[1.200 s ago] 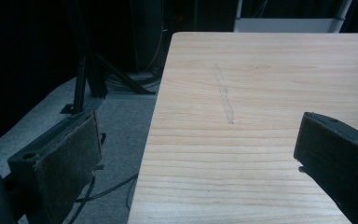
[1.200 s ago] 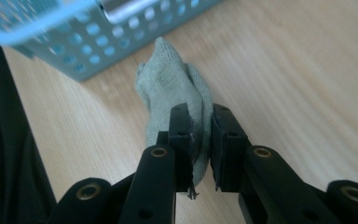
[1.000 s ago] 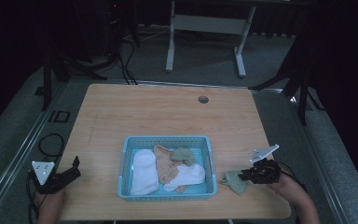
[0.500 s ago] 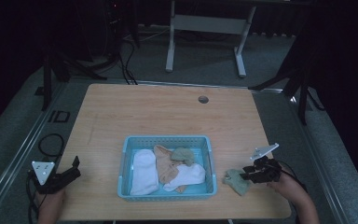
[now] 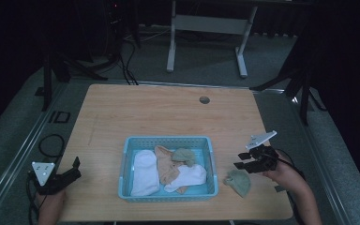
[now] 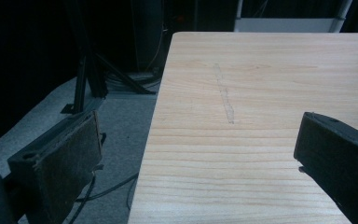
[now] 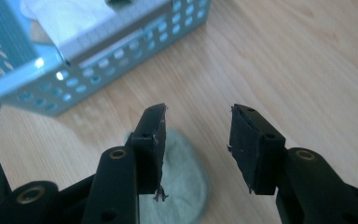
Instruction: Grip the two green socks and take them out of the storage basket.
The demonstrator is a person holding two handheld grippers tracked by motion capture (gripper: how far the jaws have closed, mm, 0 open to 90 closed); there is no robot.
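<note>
the grey-green sock (image 5: pixel 238 182) lies flat on the bench (image 5: pixel 168 112) near its front right corner, just beside the right wall of the blue basket (image 5: pixel 214 165), and nothing holds it. the right tool (image 5: pixel 242 163) hangs just above and to the right of it, jaws part open with only air between them; they have just been opening, and in the right gripper view the sock (image 7: pixel 186 186) sits below the left jaw, clear of both pads.

the main risk, as i judge it: loose threads cling to the left pad (image 7: pixel 154 140), so fuzz from the sock could snag there and drag the sock along as the tool pulls away, shifting it toward the bench's front edge. a low sweep back toward the basket could also brush the sock or knock the basket wall. 4 or so other socks (image 5: pixel 168 169) lie heaped in the basket, so a careless next pick could lift 2 at once.

the right hand (image 5: pixel 286 174) reaches in from the front right corner, tool pointing left toward the basket. the left tool (image 5: pixel 73 168) rests at the front left edge, jaws wide and empty, aimed along the bench.
</note>
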